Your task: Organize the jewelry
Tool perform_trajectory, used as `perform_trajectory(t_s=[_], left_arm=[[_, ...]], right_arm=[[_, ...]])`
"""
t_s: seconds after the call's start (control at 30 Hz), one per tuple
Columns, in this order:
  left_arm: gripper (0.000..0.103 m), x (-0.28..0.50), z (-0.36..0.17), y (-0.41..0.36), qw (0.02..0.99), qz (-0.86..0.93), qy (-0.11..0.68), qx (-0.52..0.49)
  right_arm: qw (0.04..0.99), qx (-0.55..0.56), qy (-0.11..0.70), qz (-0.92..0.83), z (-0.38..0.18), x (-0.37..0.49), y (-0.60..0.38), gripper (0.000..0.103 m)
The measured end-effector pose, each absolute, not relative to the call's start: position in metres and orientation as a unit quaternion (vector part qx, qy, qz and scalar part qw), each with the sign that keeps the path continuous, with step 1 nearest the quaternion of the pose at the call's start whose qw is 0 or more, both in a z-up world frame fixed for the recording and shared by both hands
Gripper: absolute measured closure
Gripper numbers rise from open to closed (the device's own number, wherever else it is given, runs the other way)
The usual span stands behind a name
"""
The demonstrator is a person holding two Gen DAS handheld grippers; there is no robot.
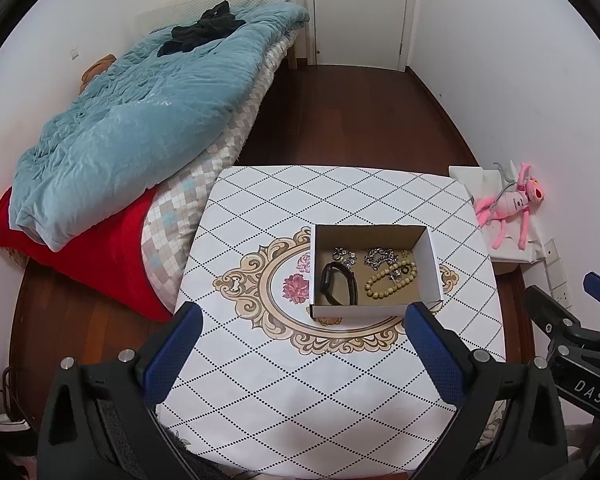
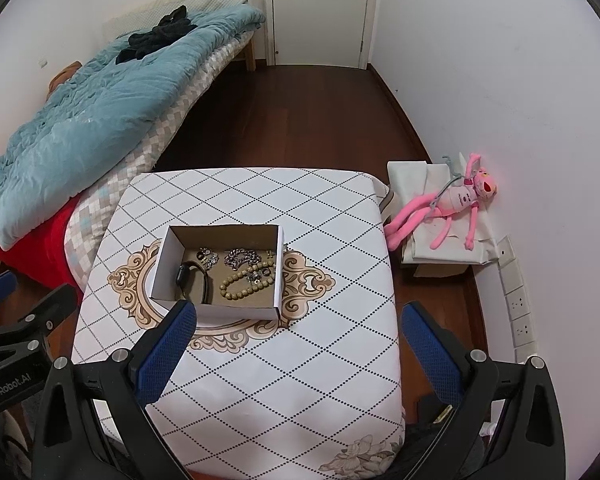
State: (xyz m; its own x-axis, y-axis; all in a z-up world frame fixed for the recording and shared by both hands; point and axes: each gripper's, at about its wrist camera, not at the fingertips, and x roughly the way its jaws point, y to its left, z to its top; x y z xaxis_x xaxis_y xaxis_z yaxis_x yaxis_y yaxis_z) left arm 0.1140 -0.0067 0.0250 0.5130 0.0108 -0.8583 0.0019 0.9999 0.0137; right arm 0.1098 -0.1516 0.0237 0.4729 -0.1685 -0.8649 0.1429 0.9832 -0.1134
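Observation:
A small open cardboard box (image 1: 431, 264) (image 2: 162, 268) stands on the patterned table (image 1: 300, 392) (image 2: 320, 360). Inside lie a black watch (image 1: 338, 284) (image 2: 192, 278), a beige bead bracelet (image 1: 388, 282) (image 2: 242, 282), a silver chain (image 1: 380, 258) (image 2: 242, 258) and small silver pieces (image 1: 342, 256) (image 2: 206, 256). My left gripper (image 1: 302, 312) hovers open above the table's near part, in front of the box, holding nothing. My right gripper (image 2: 298, 312) is open too, empty, just right of the box's front.
A bed with a blue quilt (image 1: 132, 120) (image 2: 80, 120) and red blanket (image 1: 92, 264) lies left of the table. A pink plush toy (image 1: 512, 204) (image 2: 452, 204) rests on a white bundle at the right wall. Wooden floor (image 1: 360, 120) leads to a closed door (image 1: 360, 8).

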Motion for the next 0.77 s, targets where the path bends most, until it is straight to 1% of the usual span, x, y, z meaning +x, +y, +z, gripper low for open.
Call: perform_trajectory(t_s=[0.77], left_arm=[[0.000, 0.1119, 0.0211, -0.0002, 0.868, -0.002, 0.497, 0.008]], right_arm=[[0.858, -0.021, 0.506, -0.085, 0.0265, 0.1077, -0.1496, 0.000]])
